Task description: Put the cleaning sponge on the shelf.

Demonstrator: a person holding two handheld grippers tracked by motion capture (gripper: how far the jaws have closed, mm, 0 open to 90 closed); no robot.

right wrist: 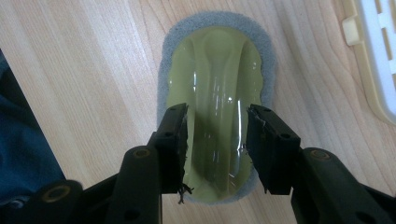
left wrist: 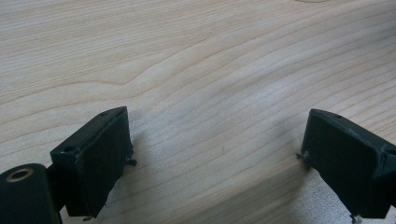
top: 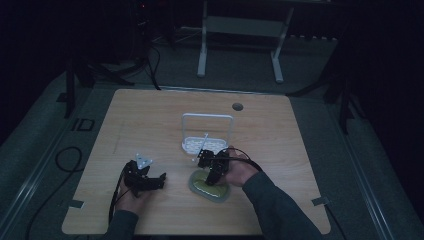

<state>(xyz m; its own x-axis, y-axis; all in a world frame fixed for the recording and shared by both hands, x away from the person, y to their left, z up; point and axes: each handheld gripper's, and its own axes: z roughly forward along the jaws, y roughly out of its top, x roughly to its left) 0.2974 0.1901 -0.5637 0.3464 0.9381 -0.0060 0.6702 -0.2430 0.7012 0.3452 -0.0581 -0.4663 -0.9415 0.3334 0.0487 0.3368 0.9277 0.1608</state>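
The right gripper (right wrist: 217, 149) points down at a green scrubber (right wrist: 215, 84), its jaws set on either side of the glossy raised handle, close to the sides, though I cannot tell whether the pads actually press on it. The scrubber lies flat on the table (top: 150, 115) on its grey pad, just in front of a white rack (top: 207, 131). Off to the left, the left gripper (left wrist: 215, 158) hangs low over bare wood, jaws wide apart with nothing between them.

The right tool (right wrist: 217, 144) straddles the raised handle of a yellow-green scrubber (right wrist: 217, 84), pads touching it.
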